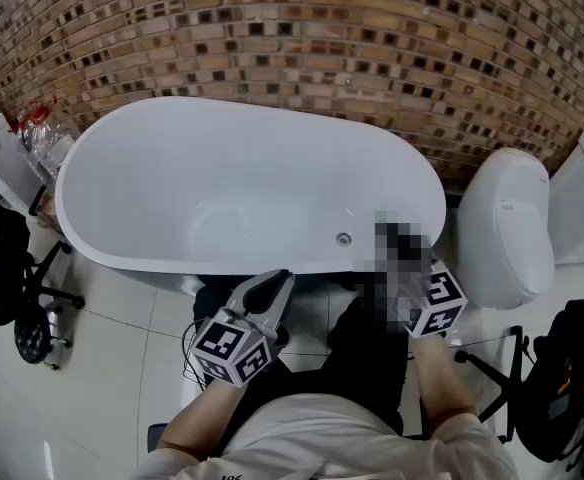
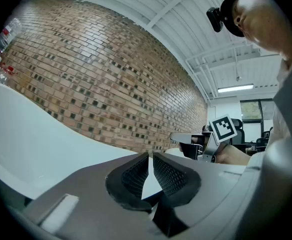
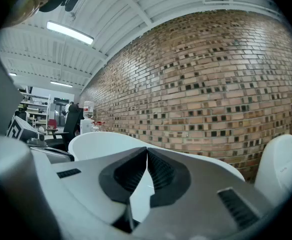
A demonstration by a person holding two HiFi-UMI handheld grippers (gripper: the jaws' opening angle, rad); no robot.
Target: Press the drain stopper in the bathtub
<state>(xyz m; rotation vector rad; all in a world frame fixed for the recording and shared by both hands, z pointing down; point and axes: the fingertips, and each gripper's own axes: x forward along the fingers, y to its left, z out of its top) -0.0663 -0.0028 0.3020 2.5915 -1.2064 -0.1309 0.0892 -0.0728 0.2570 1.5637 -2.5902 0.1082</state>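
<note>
- Currently the white oval bathtub (image 1: 222, 105) lies across the head view, against the far brick wall (image 1: 292, 38).
- Tub contents: a bare white surface and one small round metal drain stopper (image 1: 343, 238). The stopper sits on the inside near the tub's near-right end, just below the near rim.
- Left gripper (image 1: 277, 280): it is held near the person, outside the tub's near rim, with its tips aimed at the tub. It is to the left of the stopper, nearer than it and apart from it. The left gripper view shows the ribbed pads (image 2: 136, 174) clenched with only a thin slit between them, and nothing is held.
- Right gripper (image 3: 146, 151): its jaws are closed tip to tip with nothing between them, and it looks over the tub rim toward the brick. In the head view a mosaic patch covers its front. Its marker cube (image 1: 439, 304) shows near the tub's near-right end, clear of the stopper.
- A white toilet (image 1: 507, 228) with its lid down stands just right of the tub.
- A black office chair (image 1: 7, 278) and clear plastic bottles (image 1: 42, 128) stand at the tub's left end.
</note>
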